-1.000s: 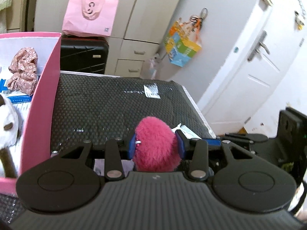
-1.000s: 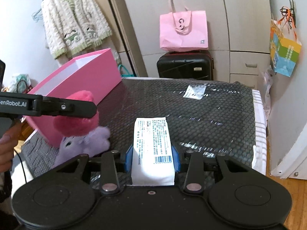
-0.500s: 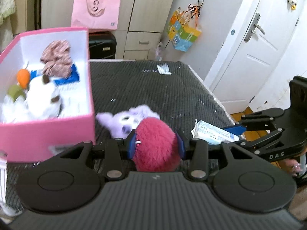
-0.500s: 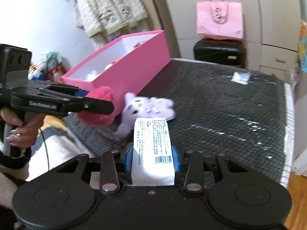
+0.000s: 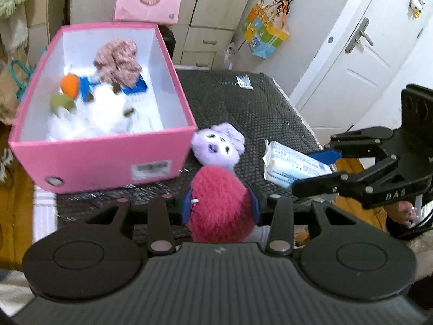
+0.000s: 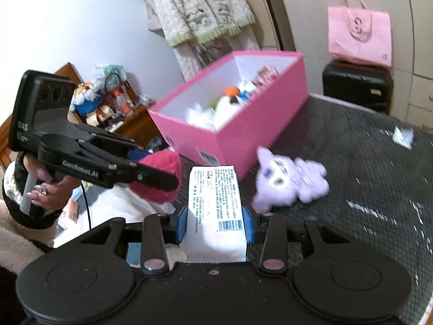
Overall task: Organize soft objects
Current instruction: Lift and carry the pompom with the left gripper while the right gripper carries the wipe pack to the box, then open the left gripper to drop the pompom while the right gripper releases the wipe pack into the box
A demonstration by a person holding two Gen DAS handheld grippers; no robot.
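My left gripper [image 5: 220, 207] is shut on a fuzzy magenta plush ball [image 5: 220, 203], held near the front corner of the open pink box [image 5: 108, 159]; it also shows in the right wrist view [image 6: 159, 174]. My right gripper [image 6: 215, 226] is shut on a white tissue pack [image 6: 215, 208], seen from the left wrist view as well [image 5: 293, 166]. A purple plush toy [image 5: 217, 146] lies on the dark mat [image 5: 257, 108] right of the box. The box holds a white plush, an orange ball and a floral scrunchie [image 5: 117, 61].
A small white packet [image 5: 245, 81] lies far back on the mat. A black suitcase [image 6: 357, 85] with a pink bag [image 6: 360, 36] stands behind. A white door [image 5: 351, 62] is at right. A cluttered wooden shelf [image 6: 108, 108] is left of the box.
Both grippers have pulled back and risen with their loads. The box interior and the purple plush have come into fuller view; the purple plush now lies free on the mat.
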